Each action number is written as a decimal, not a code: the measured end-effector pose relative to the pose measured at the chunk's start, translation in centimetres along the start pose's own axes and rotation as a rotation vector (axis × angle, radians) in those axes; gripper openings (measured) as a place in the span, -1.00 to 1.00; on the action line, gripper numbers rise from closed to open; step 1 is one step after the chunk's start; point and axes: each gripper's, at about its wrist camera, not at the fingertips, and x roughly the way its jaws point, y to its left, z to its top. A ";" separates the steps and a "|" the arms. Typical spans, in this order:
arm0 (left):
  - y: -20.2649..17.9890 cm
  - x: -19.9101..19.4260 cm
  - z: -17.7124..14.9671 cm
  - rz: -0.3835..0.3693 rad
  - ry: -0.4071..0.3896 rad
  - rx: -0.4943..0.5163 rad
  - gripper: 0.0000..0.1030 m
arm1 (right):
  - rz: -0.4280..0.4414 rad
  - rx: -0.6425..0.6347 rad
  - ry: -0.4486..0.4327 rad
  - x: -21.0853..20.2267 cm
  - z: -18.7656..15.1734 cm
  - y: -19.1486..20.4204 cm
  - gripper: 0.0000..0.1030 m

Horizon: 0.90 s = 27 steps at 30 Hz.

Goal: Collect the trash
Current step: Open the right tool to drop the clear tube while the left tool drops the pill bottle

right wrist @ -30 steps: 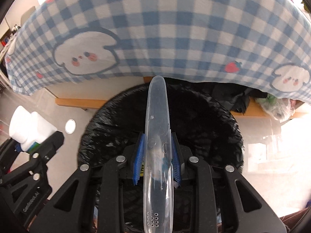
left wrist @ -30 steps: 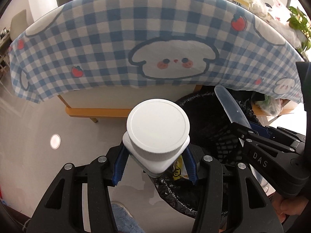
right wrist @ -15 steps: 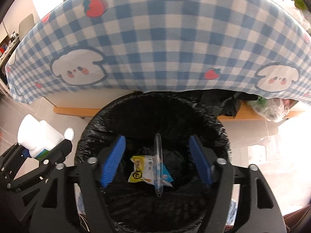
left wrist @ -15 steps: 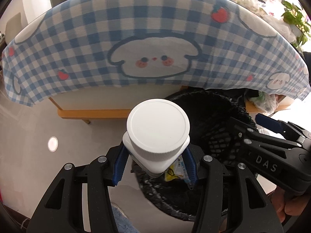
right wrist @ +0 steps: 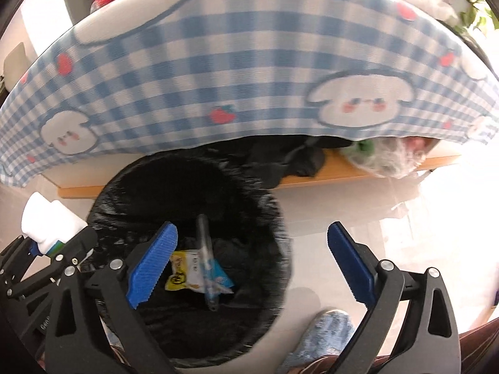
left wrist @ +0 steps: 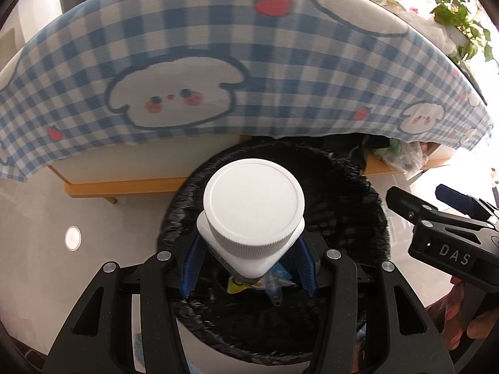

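1. Gripping the white bottle at frame centre, the left gripper has its fingers clamped on it, now right over the bin, where earlier it hung beside the rim.
2. Right gripper: fingers have just been opening, nothing between them.
3. Clear tube now lies in the bin beside the yellow wrapper; bottle left to drop.
4. Behind, the checked tablecloth drapes the worktop.

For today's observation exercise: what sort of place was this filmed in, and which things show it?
Most likely a room in a home, perhaps a dining area. A table draped in a cartoon checked tablecloth, a bin lined with a black bag on a pale shiny floor, and a houseplant suggest it.
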 end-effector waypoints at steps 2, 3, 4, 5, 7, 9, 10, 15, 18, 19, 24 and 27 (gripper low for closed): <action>-0.8 0.3 0.1 -0.008 0.002 0.005 -0.03 | -0.025 -0.005 0.002 -0.1 -0.1 -0.8 0.82; -1.3 0.6 0.2 -0.011 0.004 0.007 -0.03 | -0.030 -0.004 0.003 -0.2 -0.2 -1.3 0.82; -1.7 0.6 0.2 -0.013 0.004 0.009 -0.03 | -0.038 -0.004 0.001 -0.3 -0.3 -1.7 0.81; -2.2 0.8 0.2 -0.016 0.006 0.012 -0.03 | -0.044 -0.006 -0.003 -0.4 -0.3 -1.9 0.81; -2.7 0.9 0.2 -0.023 0.009 0.014 -0.03 | -0.054 -0.010 -0.011 -0.6 -0.4 -2.3 0.81; -3.8 1.1 0.3 -0.032 0.009 0.026 -0.03 | -0.059 -0.001 -0.017 -0.8 -0.5 -2.8 0.81; -4.2 1.2 0.3 -0.033 0.010 0.033 -0.03 | -0.060 0.010 -0.020 -1.0 -0.5 -3.2 0.81; -6.7 1.7 0.3 -0.055 0.014 0.065 -0.03 | -0.062 0.043 -0.013 -1.3 -0.7 -4.4 0.81; -7.3 2.0 0.3 -0.062 0.017 0.075 -0.03 | -0.066 0.045 -0.012 -1.2 -0.8 -4.9 0.81; -7.5 2.1 0.4 -0.064 0.018 0.074 -0.03 | -0.066 0.045 -0.014 -1.3 -0.9 -5.1 0.81; -6.7 2.1 0.6 -0.059 0.031 0.050 0.01 | -0.070 0.054 -0.015 -1.1 -0.8 -5.3 0.81; -5.8 1.7 0.7 -0.062 0.031 0.028 0.15 | -0.077 0.051 -0.013 -1.1 -0.7 -5.0 0.81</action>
